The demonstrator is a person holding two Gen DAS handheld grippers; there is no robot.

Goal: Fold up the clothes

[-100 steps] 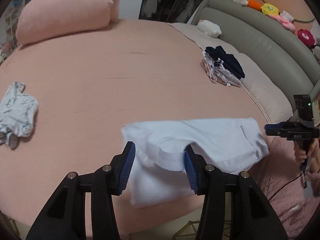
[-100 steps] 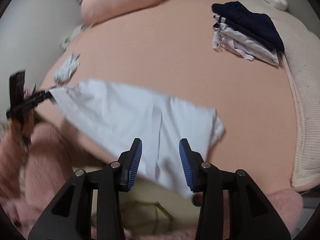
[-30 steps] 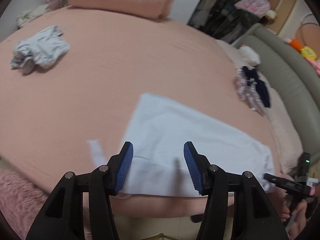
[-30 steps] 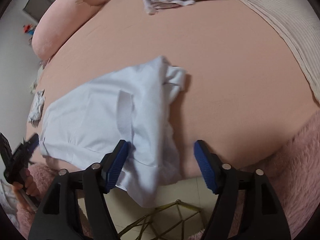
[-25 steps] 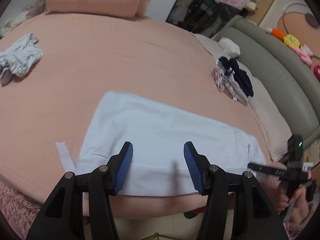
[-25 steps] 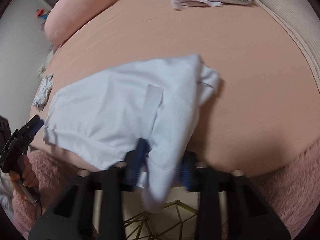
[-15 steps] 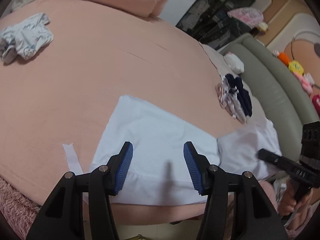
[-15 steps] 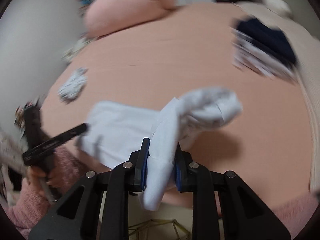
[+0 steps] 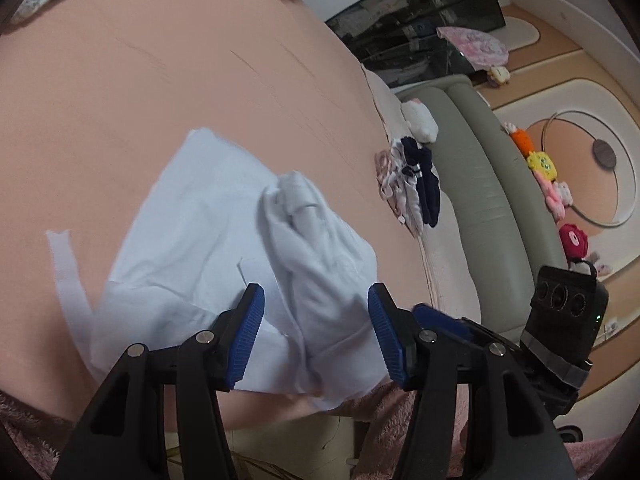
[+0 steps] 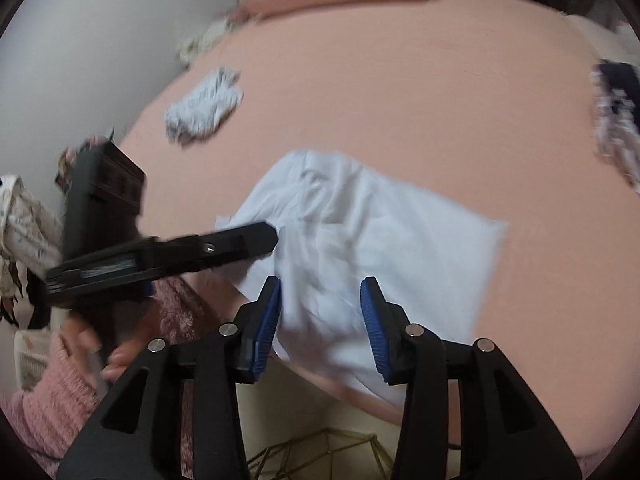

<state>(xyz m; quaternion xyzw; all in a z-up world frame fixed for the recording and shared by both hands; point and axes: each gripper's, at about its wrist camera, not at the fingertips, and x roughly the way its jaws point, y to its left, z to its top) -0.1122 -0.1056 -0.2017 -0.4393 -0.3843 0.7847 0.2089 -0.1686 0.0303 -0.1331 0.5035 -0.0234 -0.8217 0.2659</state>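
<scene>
Left wrist view: your left claw [image 9: 314,334] hung apart and was opening over the white garment [image 9: 224,248] at the pink bed's [image 9: 160,80] near edge, one end flopped back. Right wrist view: your right claw [image 10: 320,320] was opening, pads clear of the garment beneath; your left claw's tip reached its near-left corner.

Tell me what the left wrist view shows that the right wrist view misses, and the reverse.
Only the left wrist view: the grey padded headboard and the row of plush toys.

Only the right wrist view: the hand in a pink fuzzy sleeve holding the left tongs.

Both: the white garment with one end folded over, the pink bed sheet, the folded stack of navy and white clothes.
</scene>
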